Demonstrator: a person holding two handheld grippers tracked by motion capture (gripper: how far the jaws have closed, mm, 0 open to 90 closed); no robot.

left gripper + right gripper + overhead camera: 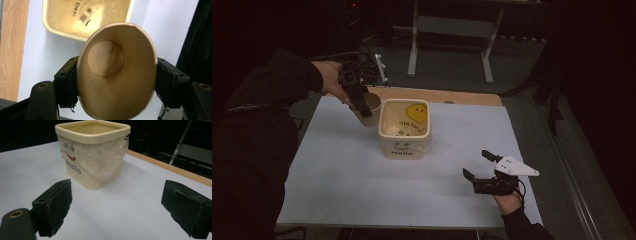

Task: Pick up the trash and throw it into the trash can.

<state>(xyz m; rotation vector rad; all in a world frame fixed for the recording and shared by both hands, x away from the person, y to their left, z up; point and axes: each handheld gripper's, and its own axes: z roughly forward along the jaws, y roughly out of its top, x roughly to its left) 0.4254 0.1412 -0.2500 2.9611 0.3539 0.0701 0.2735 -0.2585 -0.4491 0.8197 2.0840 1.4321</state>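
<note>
High view is showing the left claw [360, 102] clamping a paper cup [371, 107] by its sides, the cup tilted at the ten o'clock corner of the cream tub [405, 150] marked "Hello". In the left gripper view the cup [116, 75] is looking empty, its rim squeezed oval between the jaws, with the tub [53, 30] lying past it at twelve o'clock. The step in hand is probably tipping the cup over the tub, or carrying it away from a pour; the next move is calling for a steady wrist so that the soft wall is not crushing further. The right claw [478, 169] is resting wide open and holding nothing at five o'clock of the tub on the pale worktop [337, 185]. In the right gripper view the tub [95, 157] is wearing a clear plastic wrap. Nothing is standing between cup and tub; a metal frame [452, 30] is sitting well beyond the worktop at twelve o'clock.
</note>
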